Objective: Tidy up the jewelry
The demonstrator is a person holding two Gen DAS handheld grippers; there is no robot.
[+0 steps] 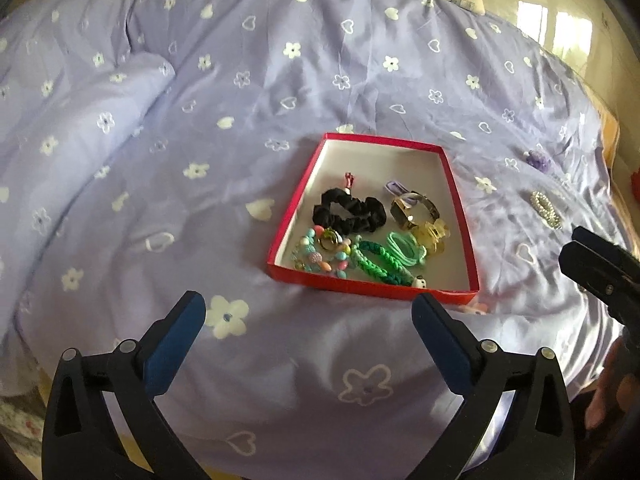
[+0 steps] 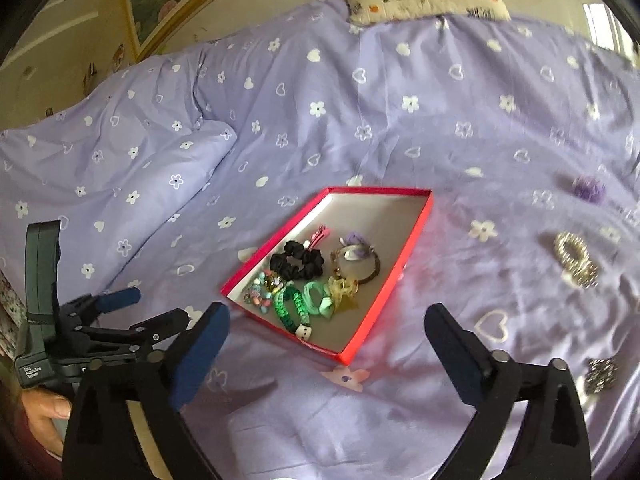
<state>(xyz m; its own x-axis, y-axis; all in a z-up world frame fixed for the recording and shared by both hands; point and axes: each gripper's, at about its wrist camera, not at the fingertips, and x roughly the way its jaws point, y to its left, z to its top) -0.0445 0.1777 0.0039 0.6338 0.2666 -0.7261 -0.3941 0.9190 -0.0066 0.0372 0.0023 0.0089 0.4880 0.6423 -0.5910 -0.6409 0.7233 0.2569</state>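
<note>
Both hand-held grippers spread wide and empty over the bed, red box of jewelry sitting just ahead of them.

The left hand-held gripper [image 1: 308,320] tilts down at the purple flowered bedspread [image 1: 200,80], jaws wide apart with nothing between them. Same deal for the right hand-held gripper [image 2: 326,332], gaping and holding nothing. In the right wrist view a hand [image 2: 44,412] grips the left tool's handle at about 8 o'clock; the small white label there is too blurry to read. The red box [image 1: 280,236] lies flat on the bedspread at roughly 12 o'clock from the left jaws, long axis running away from the camera. Inside: a black scrunchie [image 1: 350,212], green braided bands [image 1: 378,262], a bead bracelet [image 1: 320,256] and a watch [image 1: 414,210]. A sparkly clip [image 1: 546,210] lies on the bedspread at 3 o'clock of the box.
</note>
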